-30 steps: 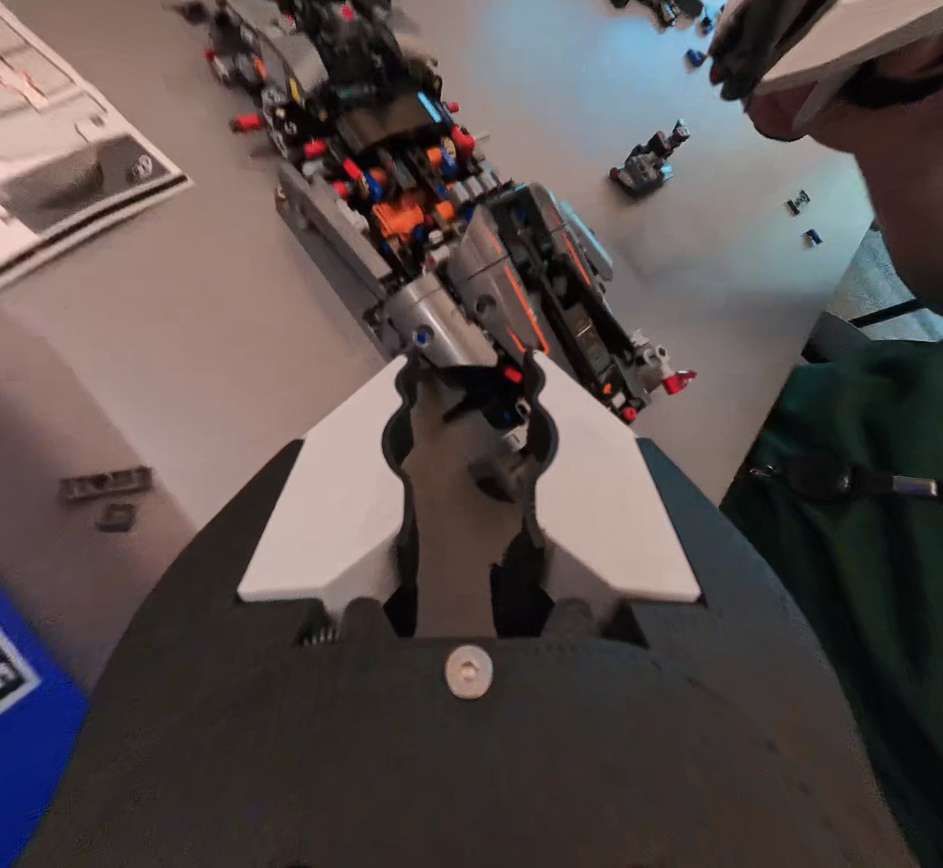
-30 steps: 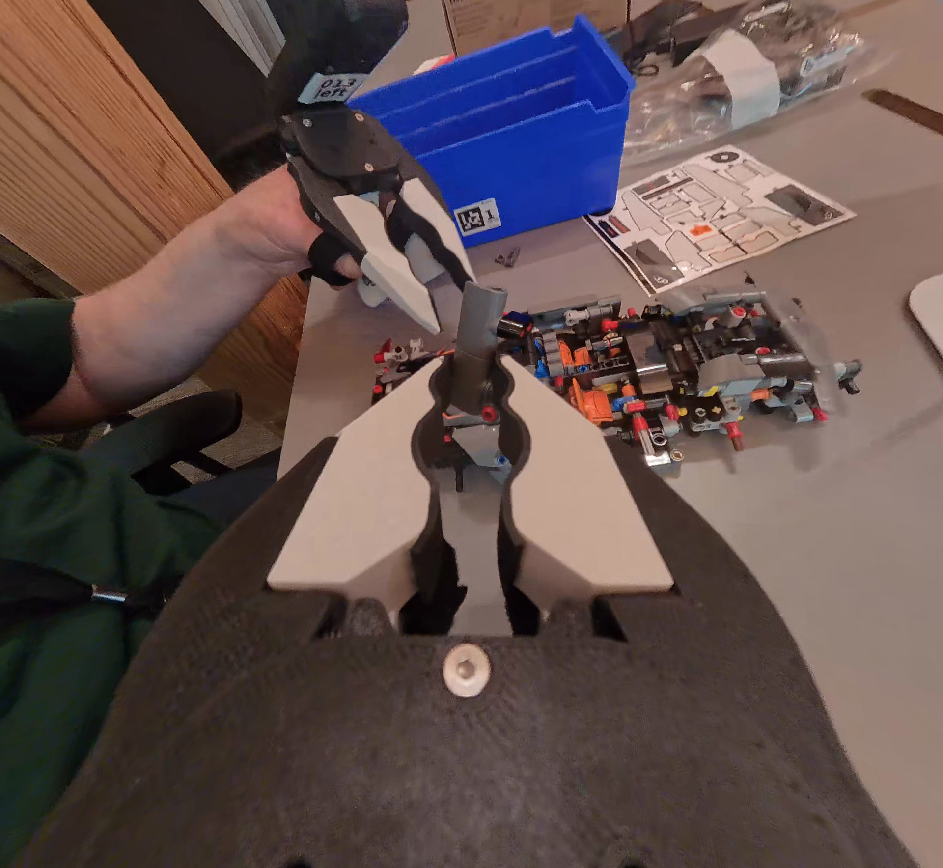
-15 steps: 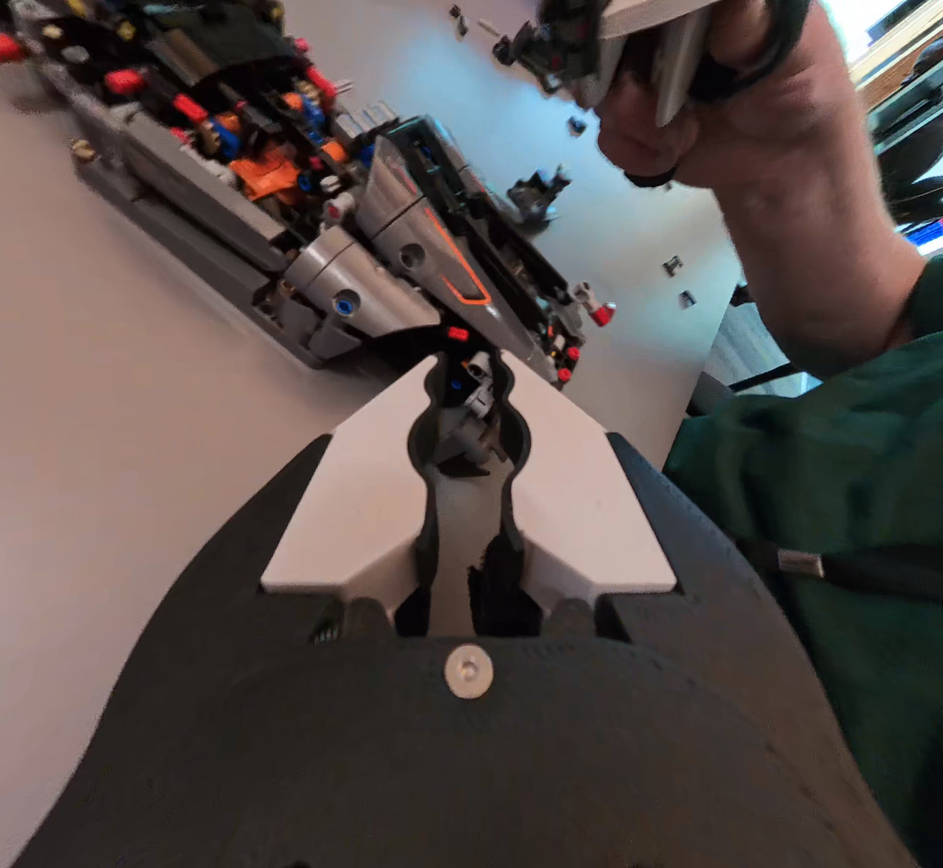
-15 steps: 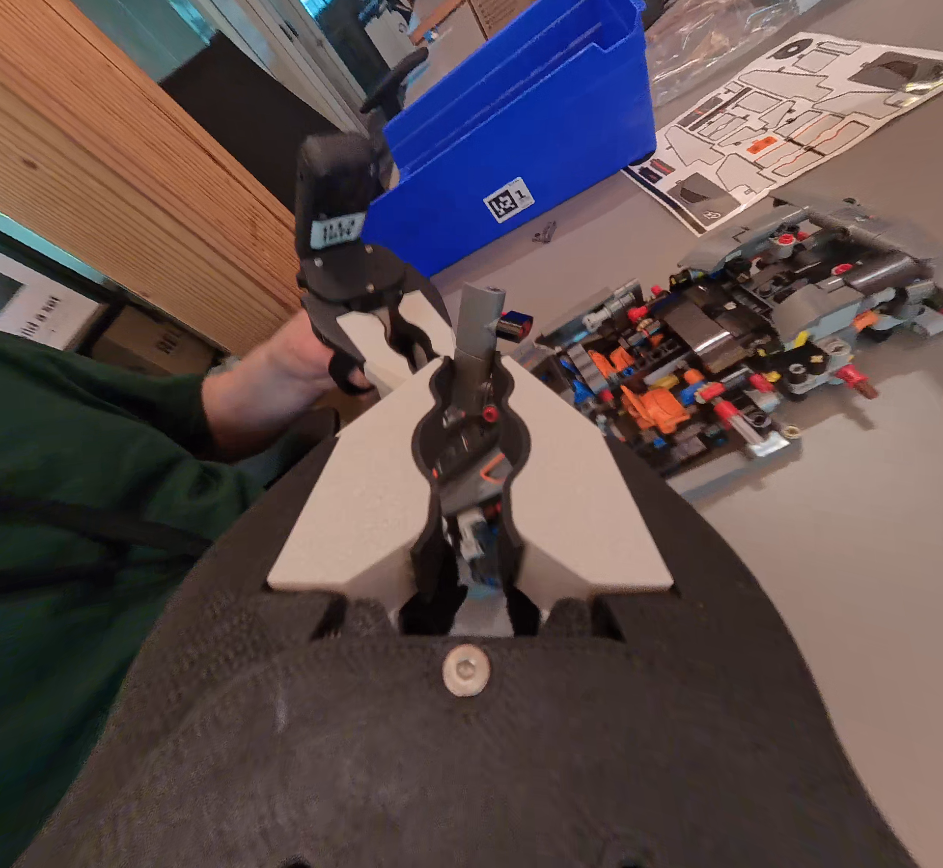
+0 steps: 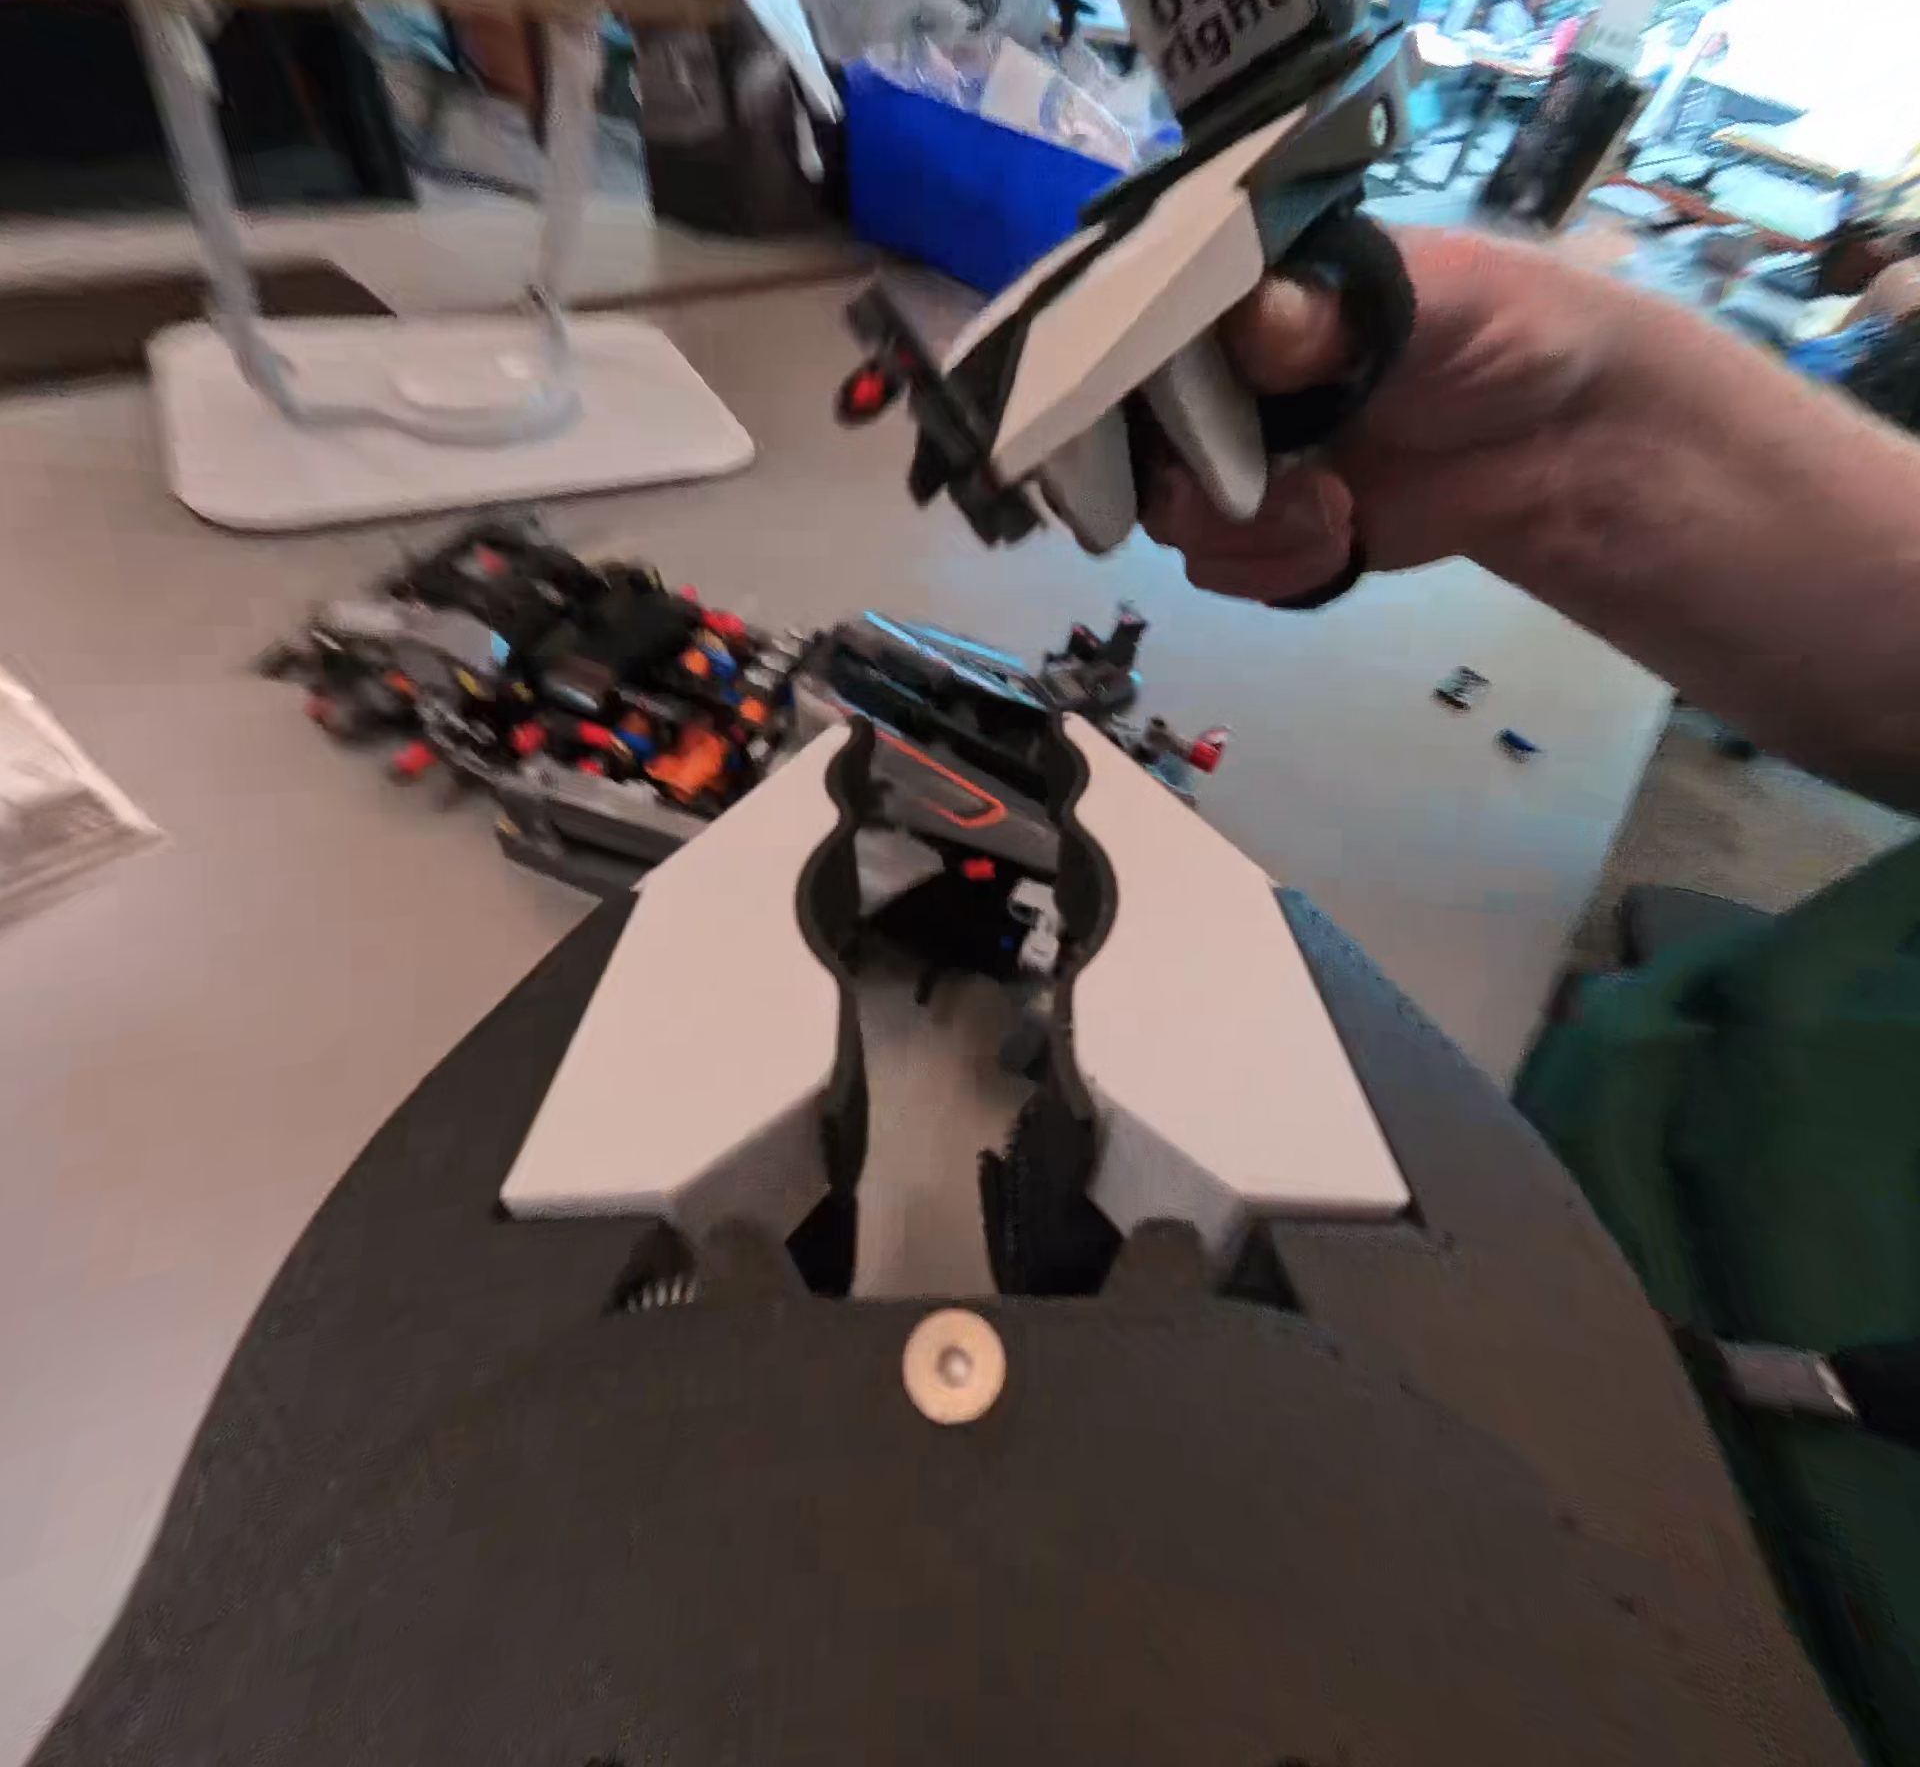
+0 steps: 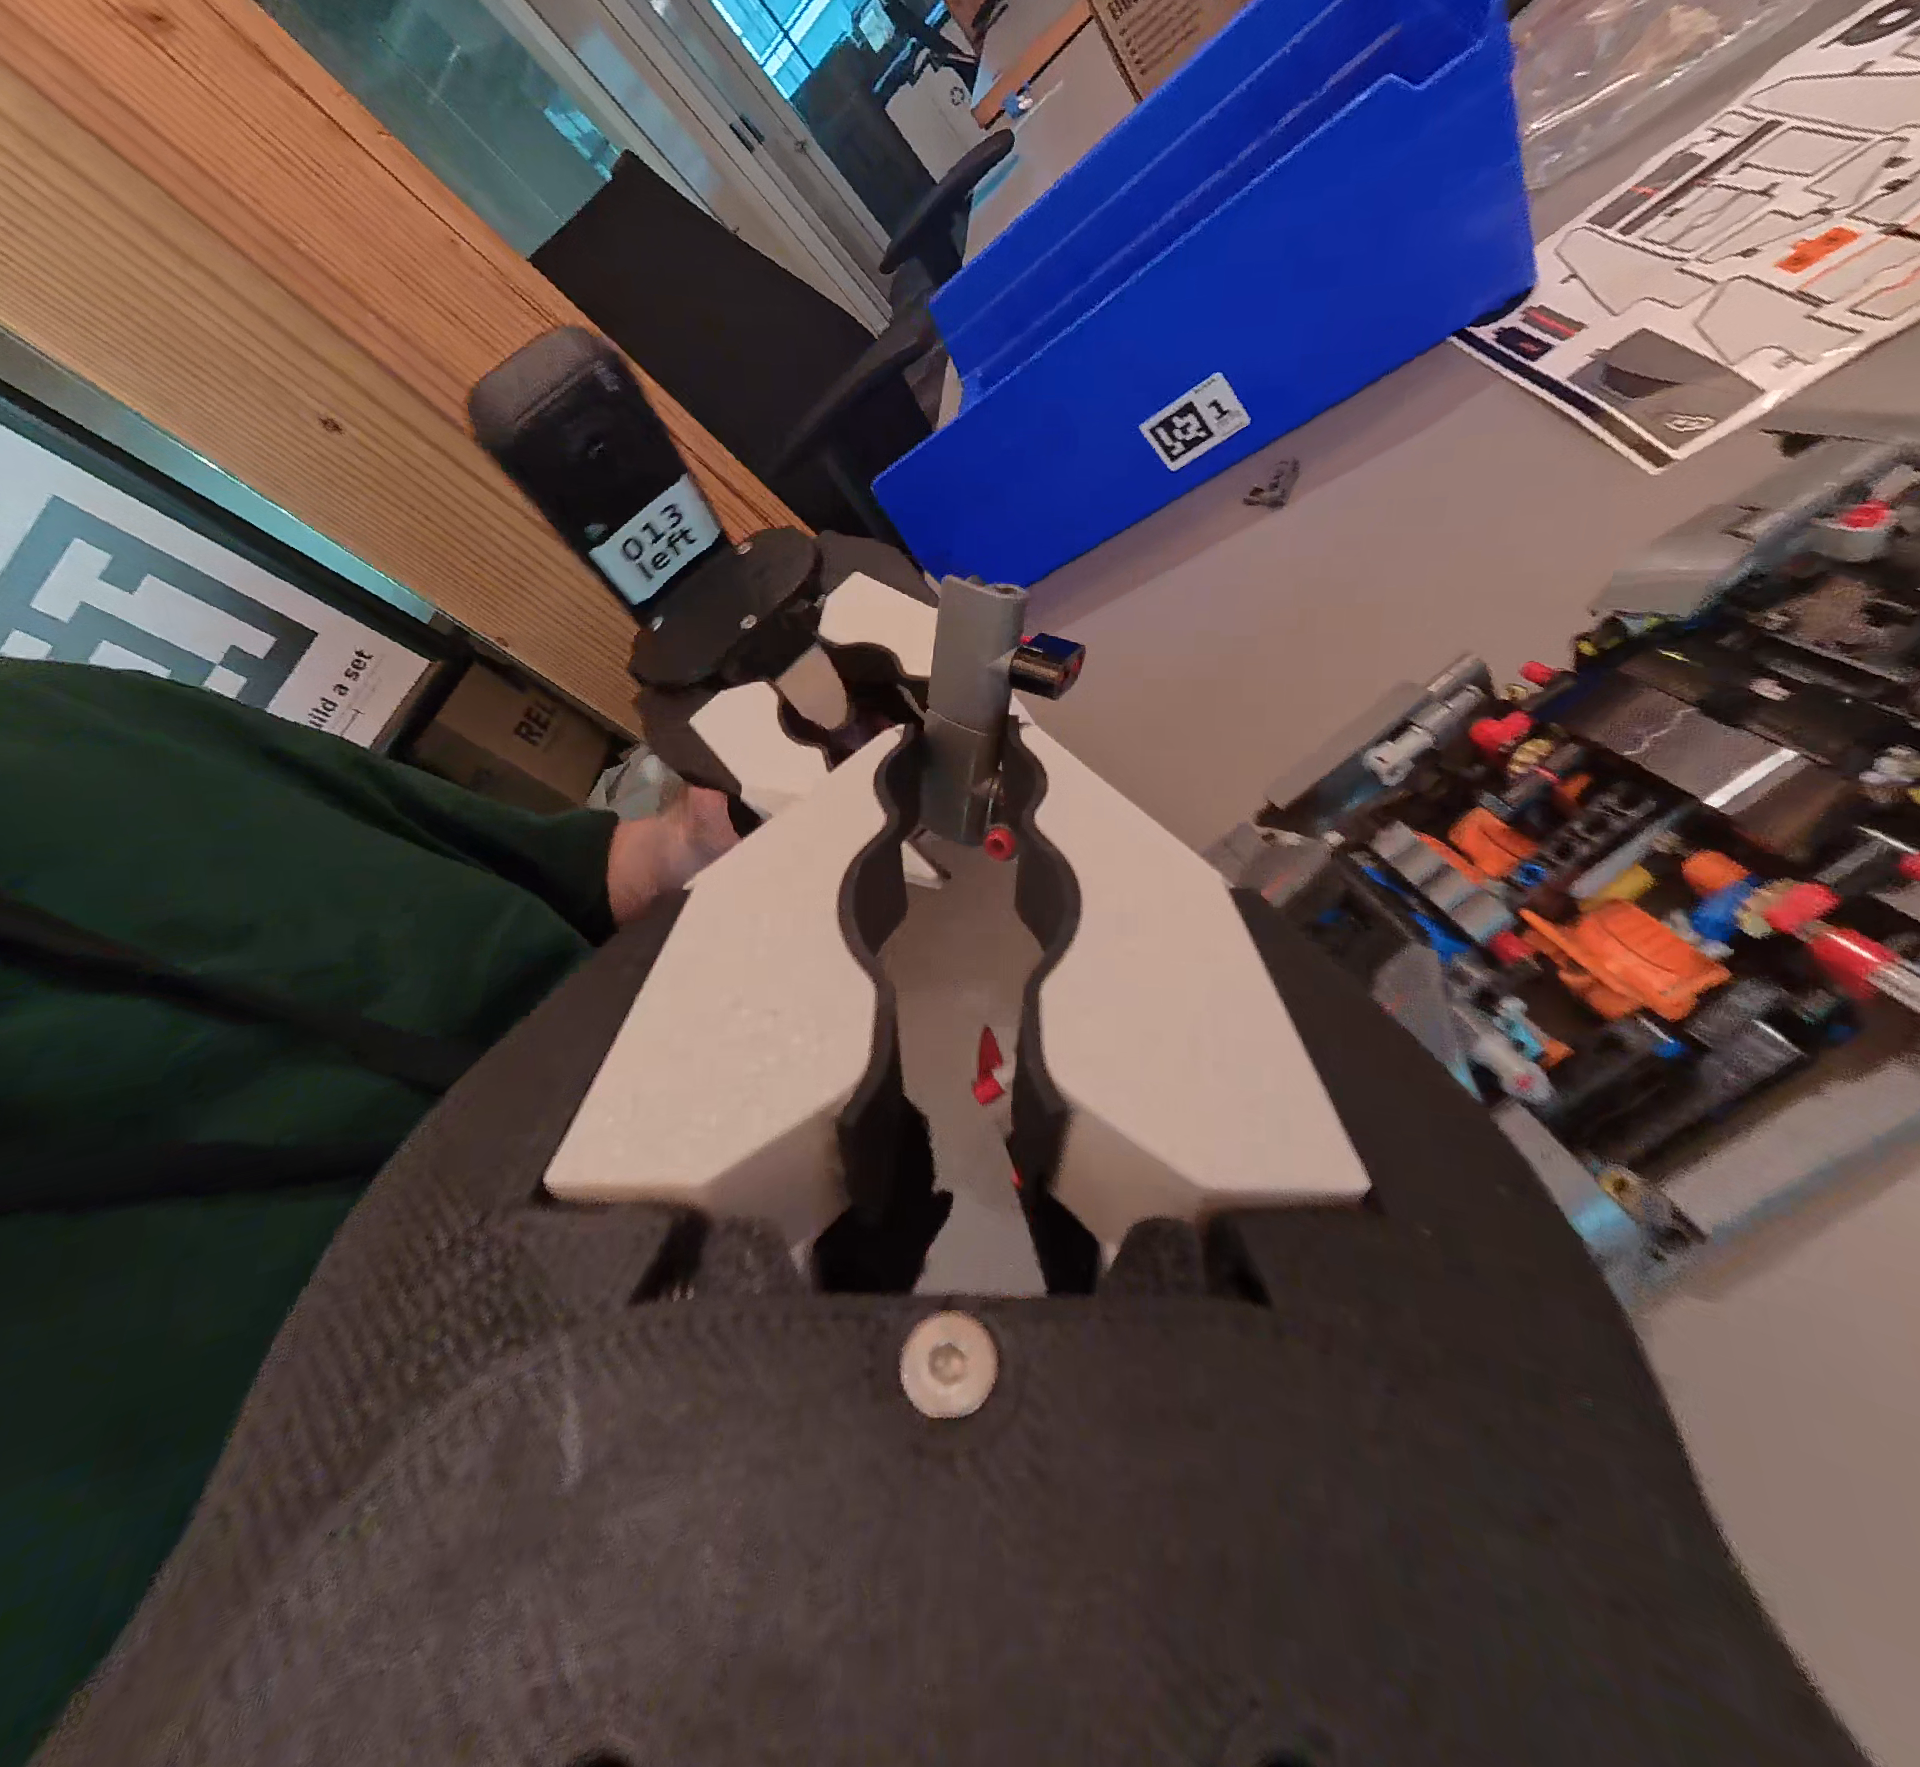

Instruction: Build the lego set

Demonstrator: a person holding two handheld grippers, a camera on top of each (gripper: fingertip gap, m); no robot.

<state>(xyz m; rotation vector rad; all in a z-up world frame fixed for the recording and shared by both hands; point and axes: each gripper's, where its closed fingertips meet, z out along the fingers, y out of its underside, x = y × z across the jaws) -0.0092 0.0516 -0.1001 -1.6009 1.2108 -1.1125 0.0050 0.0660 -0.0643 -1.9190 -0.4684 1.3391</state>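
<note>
Nearest you, your right gripper [image 6: 961,761] is clenched on a small grey lego sub-assembly [image 6: 968,709] with red pins, which stands up past the fingertips, raised above the surface [image 6: 1143,637]. Your left gripper [image 5: 956,782] has its fingers spread with nothing between them, hovering just over the near end of the lego car model [image 5: 665,720]. That model lies on the grey surface, right of the right gripper. Farther off sits a blue bin [image 6: 1247,283], an instruction sheet [image 6: 1714,263] to its right.
</note>
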